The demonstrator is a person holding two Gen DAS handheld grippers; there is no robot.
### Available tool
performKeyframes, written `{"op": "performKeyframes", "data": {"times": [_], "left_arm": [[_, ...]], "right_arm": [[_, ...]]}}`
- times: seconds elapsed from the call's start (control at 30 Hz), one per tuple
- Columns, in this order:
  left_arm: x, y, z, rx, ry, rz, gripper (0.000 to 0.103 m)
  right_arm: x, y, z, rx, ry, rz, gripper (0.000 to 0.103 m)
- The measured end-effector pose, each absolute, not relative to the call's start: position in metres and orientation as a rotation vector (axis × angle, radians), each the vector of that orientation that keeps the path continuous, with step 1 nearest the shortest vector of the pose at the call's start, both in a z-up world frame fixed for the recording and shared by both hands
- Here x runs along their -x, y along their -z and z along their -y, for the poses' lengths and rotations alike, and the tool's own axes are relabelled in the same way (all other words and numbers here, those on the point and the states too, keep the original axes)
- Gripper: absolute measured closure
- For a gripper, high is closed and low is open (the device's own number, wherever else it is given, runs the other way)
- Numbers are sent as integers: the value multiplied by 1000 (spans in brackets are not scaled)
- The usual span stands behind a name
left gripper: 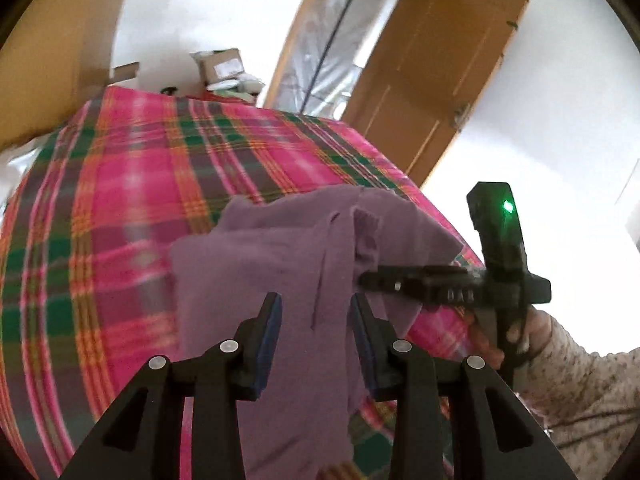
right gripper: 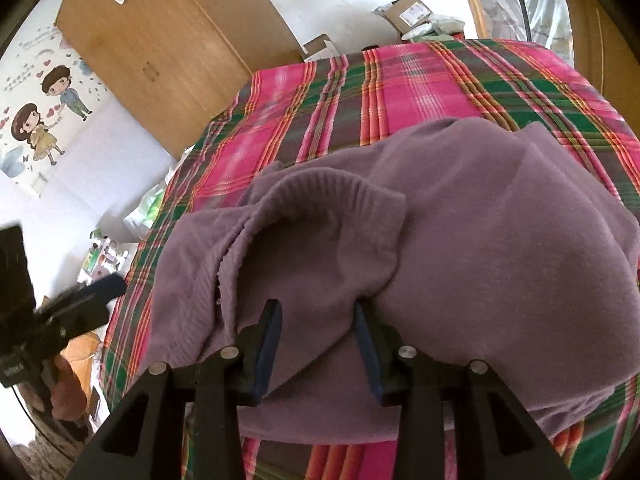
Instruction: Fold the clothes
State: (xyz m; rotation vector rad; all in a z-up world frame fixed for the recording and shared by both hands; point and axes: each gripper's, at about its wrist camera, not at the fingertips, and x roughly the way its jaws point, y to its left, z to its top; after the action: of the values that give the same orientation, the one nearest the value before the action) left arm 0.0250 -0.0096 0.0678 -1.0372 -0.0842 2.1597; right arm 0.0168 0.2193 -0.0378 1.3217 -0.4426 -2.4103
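Observation:
A purple sweater (right gripper: 460,240) lies crumpled on a bed with a pink and green plaid sheet (right gripper: 400,88), its ribbed collar (right gripper: 320,188) facing up. My right gripper (right gripper: 318,316) is open, with a fold of the sweater between its blue pads (right gripper: 268,344). In the left wrist view the sweater (left gripper: 260,256) lies over the plaid sheet (left gripper: 120,200), and my left gripper (left gripper: 316,312) is open right above the cloth. The right gripper (left gripper: 372,280) comes in from the right and touches the sweater's edge, held by a hand (left gripper: 516,336). The left gripper (right gripper: 108,288) shows blurred at the left.
A wooden wardrobe (right gripper: 168,48) stands behind the bed, with cardboard boxes (right gripper: 412,12) past the far edge. An open wooden door (left gripper: 432,80) is at the back right. A wall sticker of cartoon figures (right gripper: 44,120) is on the left. A patterned sleeve (left gripper: 592,392) sits lower right.

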Motion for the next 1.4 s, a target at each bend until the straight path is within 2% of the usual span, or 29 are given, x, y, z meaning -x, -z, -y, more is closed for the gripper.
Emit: {"op": "performKeyframes", "data": {"times": [0.2, 0.7, 0.77, 1.07, 1.1, 1.17, 1.27, 1.4], "left_arm": [[-4, -65, -34, 1075, -2131, -41, 66], [24, -36, -102, 1226, -2239, -397, 66], [31, -32, -101, 1267, -2253, -394, 63], [46, -20, -89, 1348, -2268, -322, 63], [47, -21, -86, 1343, -2268, -297, 64], [50, -23, -80, 1341, -2270, -234, 72], [53, -27, -73, 1326, -2284, -179, 73], [56, -31, -64, 1326, -2291, -118, 75]], "right_arm": [[-12, 36, -219, -1315, 2432, 416, 81], [-12, 40, -220, -1314, 2420, 406, 82], [-13, 41, -220, -1316, 2419, 400, 82], [-22, 46, -216, -1341, 2387, 402, 82], [-25, 46, -216, -1340, 2377, 404, 81], [-32, 46, -215, -1329, 2352, 410, 77], [-40, 45, -215, -1295, 2335, 408, 71], [-42, 44, -214, -1283, 2318, 426, 70]]}}
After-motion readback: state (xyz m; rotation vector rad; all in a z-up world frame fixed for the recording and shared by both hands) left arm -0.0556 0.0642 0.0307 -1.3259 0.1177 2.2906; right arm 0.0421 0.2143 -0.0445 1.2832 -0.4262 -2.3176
